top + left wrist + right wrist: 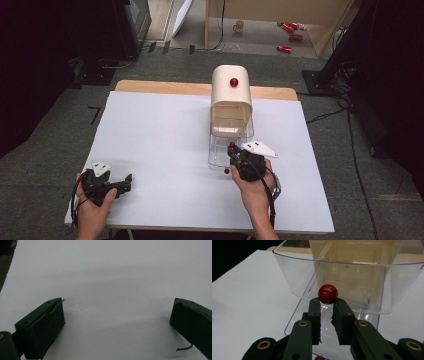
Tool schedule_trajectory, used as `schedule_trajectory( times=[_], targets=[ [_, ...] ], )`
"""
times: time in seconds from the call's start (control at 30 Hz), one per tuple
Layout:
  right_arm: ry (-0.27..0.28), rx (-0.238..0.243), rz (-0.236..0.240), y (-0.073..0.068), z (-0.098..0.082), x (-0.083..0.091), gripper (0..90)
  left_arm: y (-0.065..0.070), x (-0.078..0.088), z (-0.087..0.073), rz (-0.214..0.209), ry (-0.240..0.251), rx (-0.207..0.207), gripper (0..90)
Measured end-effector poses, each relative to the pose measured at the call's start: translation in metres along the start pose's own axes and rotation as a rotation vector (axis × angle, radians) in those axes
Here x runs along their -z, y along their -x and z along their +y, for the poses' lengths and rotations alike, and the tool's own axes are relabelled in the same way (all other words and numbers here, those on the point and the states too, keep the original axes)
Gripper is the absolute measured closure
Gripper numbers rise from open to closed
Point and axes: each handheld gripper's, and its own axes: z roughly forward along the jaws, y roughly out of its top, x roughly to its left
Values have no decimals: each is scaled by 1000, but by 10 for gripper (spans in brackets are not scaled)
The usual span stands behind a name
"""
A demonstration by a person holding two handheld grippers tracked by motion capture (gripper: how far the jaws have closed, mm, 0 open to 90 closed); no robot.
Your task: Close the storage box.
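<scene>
The bench [165,145] is covered by a white sheet, with a wooden edge exposed along its far side. At twelve o'clock stands a cream bread bin [230,95] bearing a red knob; its clear lid [220,155] lies open toward centre. The left hand-held gripper [122,182] rests at seven o'clock.

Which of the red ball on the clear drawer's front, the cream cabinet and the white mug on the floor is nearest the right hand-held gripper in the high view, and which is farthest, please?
1. Red ball: at the tips of the right hand-held gripper, on the drawer front.
2. Cream cabinet: just beyond, at the table's far edge.
3. White mug: farthest, on the floor past the table.
</scene>
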Motion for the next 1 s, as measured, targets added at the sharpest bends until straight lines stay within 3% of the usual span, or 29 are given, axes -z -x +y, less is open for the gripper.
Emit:
schedule_trajectory(
  times=[1.0],
  targets=[
    [-14, -25, -24, 17, 32, -47, 788, 0, 0, 0, 0, 2, 2, 0]
  ],
)
